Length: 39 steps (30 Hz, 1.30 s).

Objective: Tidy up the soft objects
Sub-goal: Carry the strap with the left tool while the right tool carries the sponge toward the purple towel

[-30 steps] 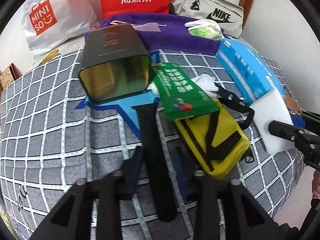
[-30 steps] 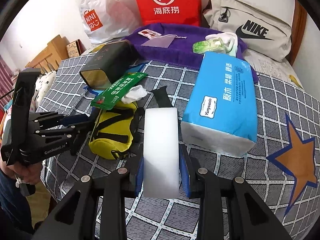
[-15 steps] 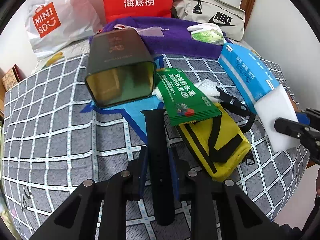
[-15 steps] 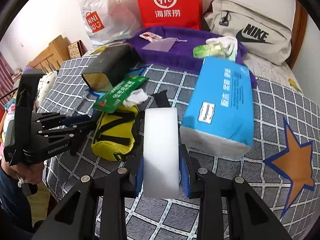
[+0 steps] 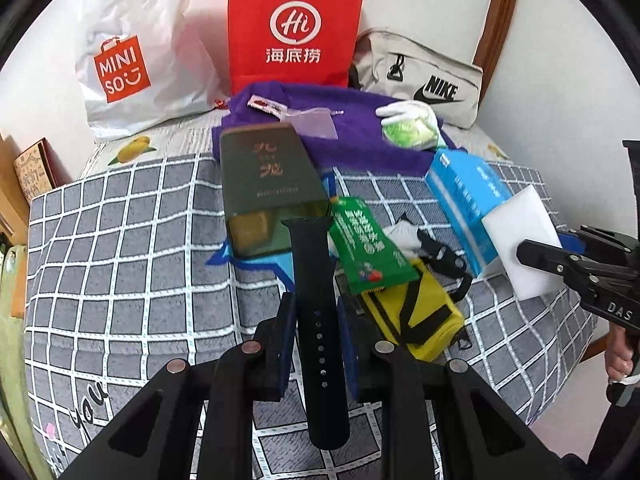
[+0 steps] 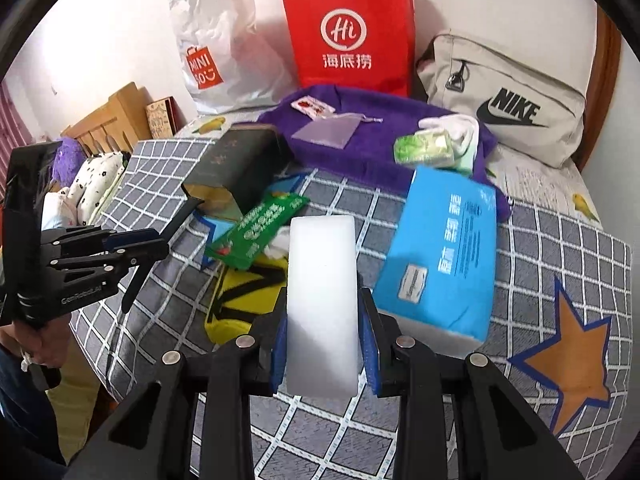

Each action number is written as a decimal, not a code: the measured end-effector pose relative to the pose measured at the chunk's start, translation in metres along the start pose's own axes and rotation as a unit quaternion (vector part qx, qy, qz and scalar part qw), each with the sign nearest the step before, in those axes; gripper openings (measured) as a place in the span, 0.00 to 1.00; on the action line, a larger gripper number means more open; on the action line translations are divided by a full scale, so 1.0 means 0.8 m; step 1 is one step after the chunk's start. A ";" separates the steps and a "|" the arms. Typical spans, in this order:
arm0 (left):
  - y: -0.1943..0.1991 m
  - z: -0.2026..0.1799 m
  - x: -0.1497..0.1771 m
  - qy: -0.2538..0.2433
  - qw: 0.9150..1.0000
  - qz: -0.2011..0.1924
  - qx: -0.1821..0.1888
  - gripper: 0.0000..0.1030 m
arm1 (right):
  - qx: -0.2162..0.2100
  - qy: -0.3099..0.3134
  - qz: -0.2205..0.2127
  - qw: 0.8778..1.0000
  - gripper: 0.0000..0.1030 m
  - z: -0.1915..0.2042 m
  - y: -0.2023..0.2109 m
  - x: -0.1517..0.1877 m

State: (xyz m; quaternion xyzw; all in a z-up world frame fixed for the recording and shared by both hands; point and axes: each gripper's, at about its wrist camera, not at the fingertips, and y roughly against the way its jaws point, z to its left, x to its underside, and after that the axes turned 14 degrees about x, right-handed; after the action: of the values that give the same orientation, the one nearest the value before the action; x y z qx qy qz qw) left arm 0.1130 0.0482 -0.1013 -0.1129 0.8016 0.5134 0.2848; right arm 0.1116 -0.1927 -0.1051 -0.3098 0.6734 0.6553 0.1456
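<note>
My left gripper [image 5: 316, 316] is shut on a black watch strap [image 5: 316, 300] and holds it above the checked bed cover [image 5: 120, 260]. My right gripper [image 6: 322, 316] is shut on a white foam block [image 6: 322, 296], also held above the bed. The foam block shows at the right in the left wrist view [image 5: 520, 240], and the left gripper with the strap shows at the left in the right wrist view [image 6: 136, 248]. A purple towel [image 5: 352, 136] lies at the back with small items on it.
On the bed lie a dark tin box [image 5: 268, 184], a green packet [image 5: 368, 248], a yellow pouch [image 5: 412, 320] and a blue tissue pack [image 6: 440, 256]. A Miniso bag [image 5: 132, 52], a red paper bag [image 5: 292, 28] and a Nike bag [image 5: 424, 80] stand against the wall.
My left gripper closed on the black strap and lifted it off the bed. My right gripper raised the foam block a little.
</note>
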 end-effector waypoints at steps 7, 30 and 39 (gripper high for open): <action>0.014 0.005 -0.029 -0.006 1.000 -0.020 0.000 0.19 | 0.010 -0.005 -0.014 1.000 0.30 -0.012 0.000 -0.027; -0.017 0.034 -0.176 -0.018 0.998 -0.052 0.005 0.19 | 0.012 -0.022 -0.036 0.999 0.30 -0.045 -0.051 -0.148; -0.056 0.055 -0.223 -0.014 0.999 -0.047 0.005 0.19 | -0.007 -0.044 -0.030 0.999 0.30 -0.054 -0.090 -0.189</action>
State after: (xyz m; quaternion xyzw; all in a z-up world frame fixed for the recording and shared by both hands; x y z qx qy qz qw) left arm 0.2939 0.0474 -0.0471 -0.1422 0.7937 0.4971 0.3206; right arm 0.2803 -0.1972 -0.0667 -0.3014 0.6521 0.6685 0.1925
